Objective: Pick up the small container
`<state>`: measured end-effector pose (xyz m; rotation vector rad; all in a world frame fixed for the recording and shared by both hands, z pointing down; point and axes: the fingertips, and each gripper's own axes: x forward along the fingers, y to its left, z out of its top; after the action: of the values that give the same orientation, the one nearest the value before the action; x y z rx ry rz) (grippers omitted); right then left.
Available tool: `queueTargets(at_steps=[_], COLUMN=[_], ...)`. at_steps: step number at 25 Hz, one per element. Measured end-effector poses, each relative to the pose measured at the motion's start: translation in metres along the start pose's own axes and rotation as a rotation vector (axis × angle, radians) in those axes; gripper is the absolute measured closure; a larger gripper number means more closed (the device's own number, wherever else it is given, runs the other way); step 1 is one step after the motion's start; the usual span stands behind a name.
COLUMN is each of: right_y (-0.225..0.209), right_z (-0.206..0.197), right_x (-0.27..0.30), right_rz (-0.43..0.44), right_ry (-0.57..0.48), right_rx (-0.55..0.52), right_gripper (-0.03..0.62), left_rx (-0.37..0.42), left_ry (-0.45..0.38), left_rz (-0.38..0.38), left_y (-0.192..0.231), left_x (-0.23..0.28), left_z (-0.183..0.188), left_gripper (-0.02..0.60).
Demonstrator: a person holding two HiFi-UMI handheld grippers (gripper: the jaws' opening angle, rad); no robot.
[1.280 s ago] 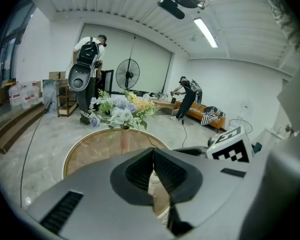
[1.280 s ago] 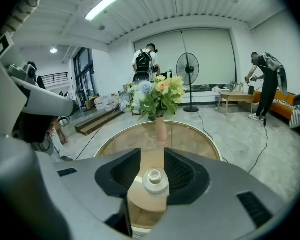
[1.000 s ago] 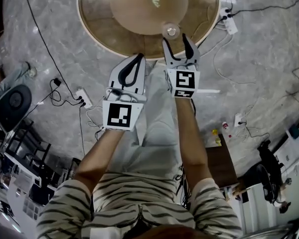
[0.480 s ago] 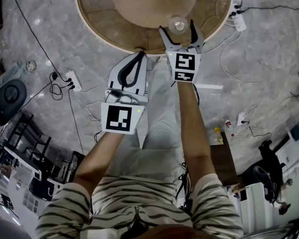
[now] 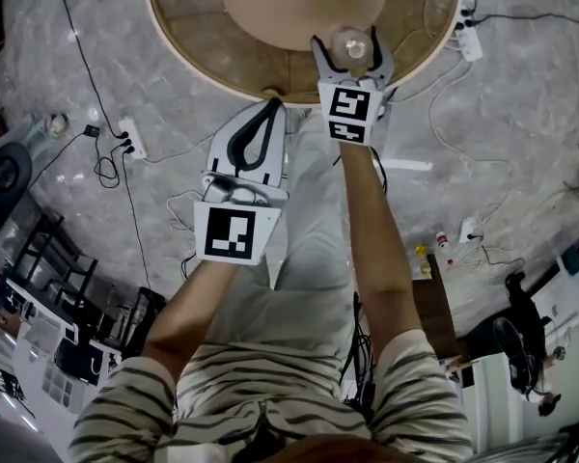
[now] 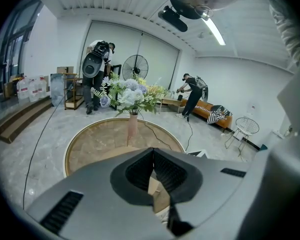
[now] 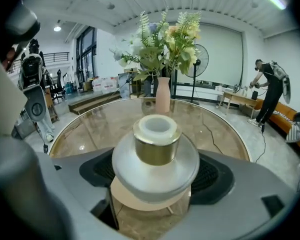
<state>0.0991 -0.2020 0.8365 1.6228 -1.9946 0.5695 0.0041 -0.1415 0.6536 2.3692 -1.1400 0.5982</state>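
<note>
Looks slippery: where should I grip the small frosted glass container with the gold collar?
Probably the wide rounded belly of the frosted glass container, level from the near side: it stands upright, belly widest. The right gripper's closing jaws straddle it.

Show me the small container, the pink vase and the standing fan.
small container [image 7: 155,181], right gripper view, on its frosted round body.
pink vase [image 7: 162,99], right gripper view, on its body.
standing fan [image 7: 202,59], right gripper view, on its round head.

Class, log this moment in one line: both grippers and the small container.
left gripper: shut, empty | right gripper: jaws closing around small container | small container: upright on round table
</note>
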Motion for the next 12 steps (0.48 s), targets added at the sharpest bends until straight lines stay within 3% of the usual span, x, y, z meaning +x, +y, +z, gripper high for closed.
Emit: queueTargets(at_steps=[12], right_y=[-0.011], right_z=[-0.002], right_x=[0.013], right_rz=[-0.035], right_ry=[-0.013], right_rx=[-0.016], right_gripper=[0.265], left_rx=[0.011], left_ry=[0.027], left_rz=[-0.004], left_y=[0.002], left_x=[0.001], left_z=[-0.009], left_gripper=[0.584])
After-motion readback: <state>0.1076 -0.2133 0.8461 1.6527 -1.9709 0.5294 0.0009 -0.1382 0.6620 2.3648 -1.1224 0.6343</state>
